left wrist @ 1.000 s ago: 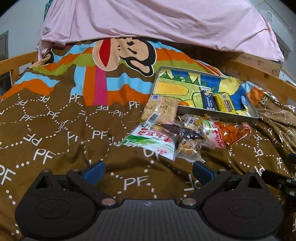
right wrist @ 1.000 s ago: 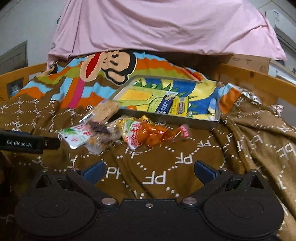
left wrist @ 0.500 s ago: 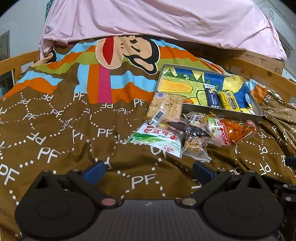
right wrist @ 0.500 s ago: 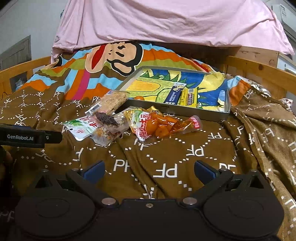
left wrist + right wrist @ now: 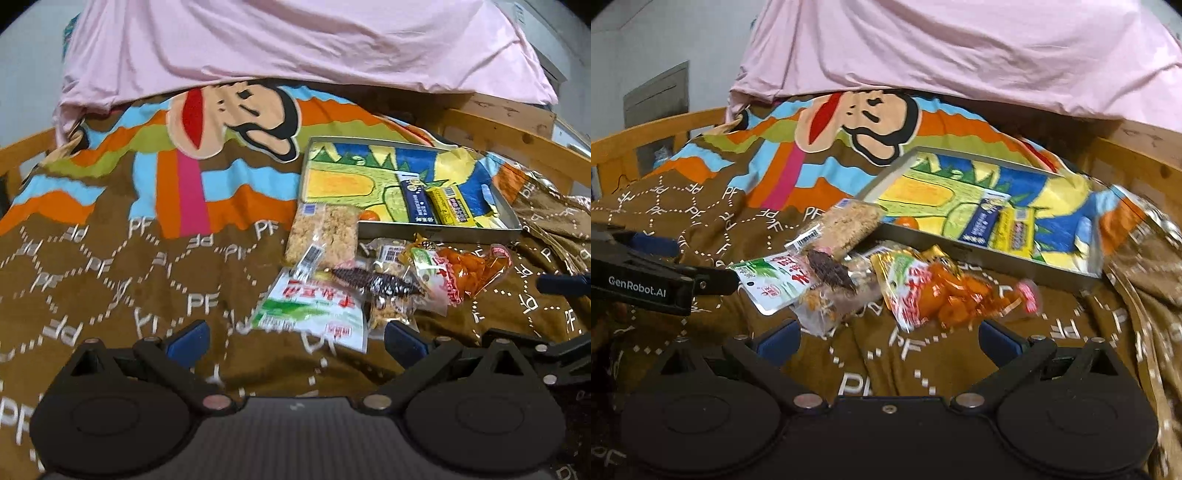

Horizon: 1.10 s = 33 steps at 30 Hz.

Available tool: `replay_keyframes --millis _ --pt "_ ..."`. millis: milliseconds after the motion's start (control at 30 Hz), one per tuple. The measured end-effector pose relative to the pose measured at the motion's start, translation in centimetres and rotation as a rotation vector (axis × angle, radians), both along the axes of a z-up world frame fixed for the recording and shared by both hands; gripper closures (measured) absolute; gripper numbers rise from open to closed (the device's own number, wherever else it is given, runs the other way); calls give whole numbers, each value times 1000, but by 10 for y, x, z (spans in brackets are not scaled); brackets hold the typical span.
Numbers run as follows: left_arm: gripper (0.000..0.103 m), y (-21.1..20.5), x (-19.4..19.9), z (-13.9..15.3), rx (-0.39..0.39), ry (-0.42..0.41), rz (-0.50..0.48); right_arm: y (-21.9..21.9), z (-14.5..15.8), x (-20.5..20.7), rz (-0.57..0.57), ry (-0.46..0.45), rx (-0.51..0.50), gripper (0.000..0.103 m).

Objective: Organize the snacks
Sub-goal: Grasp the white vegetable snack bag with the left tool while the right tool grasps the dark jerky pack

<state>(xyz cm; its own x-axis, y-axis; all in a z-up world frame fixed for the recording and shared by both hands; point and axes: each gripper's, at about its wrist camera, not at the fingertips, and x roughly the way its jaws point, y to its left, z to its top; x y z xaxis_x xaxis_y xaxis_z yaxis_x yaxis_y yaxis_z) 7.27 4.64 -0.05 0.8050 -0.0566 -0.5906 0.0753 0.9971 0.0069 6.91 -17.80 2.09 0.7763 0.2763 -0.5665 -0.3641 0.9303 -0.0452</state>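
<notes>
With both our left gripper and right gripper spread wide and empty, the crinkly clear packet of orange snacks lies just ahead of the right jaws, likely light, slippery and crushable, best pinched by its sealed edge.

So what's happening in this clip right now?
A person holds two open, empty grippers over a brown patterned blanket. The left gripper faces a white-and-green snack packet; the right gripper faces an orange snack bag. A shallow metal tray already holds a blue bar and a yellow bar.
</notes>
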Motion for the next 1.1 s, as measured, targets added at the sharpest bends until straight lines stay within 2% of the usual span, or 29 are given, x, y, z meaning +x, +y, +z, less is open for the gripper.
replay_keyframes --millis 267,467,633,867,967,1033,1100 --pt "1 4 38 1 53 37 -52 11 -6 40 126 -45 -78 1" --pt "1 15 67 -3 40 94 -86 28 -10 66 281 -88 -108 3" --pt "1 19 86 -6 58 115 -122 48 -18 82 384 -71 -140 13" --pt "1 25 98 -10 51 141 -155 68 -31 94 466 -52 -169 26" --pt "1 26 100 -10 49 144 -164 73 -34 96 469 -52 -179 37" --pt "1 26 101 -10 45 147 -174 73 -35 97 464 -42 -181 48" --pt "1 25 101 -10 40 151 -187 70 -35 97 467 -47 -193 50"
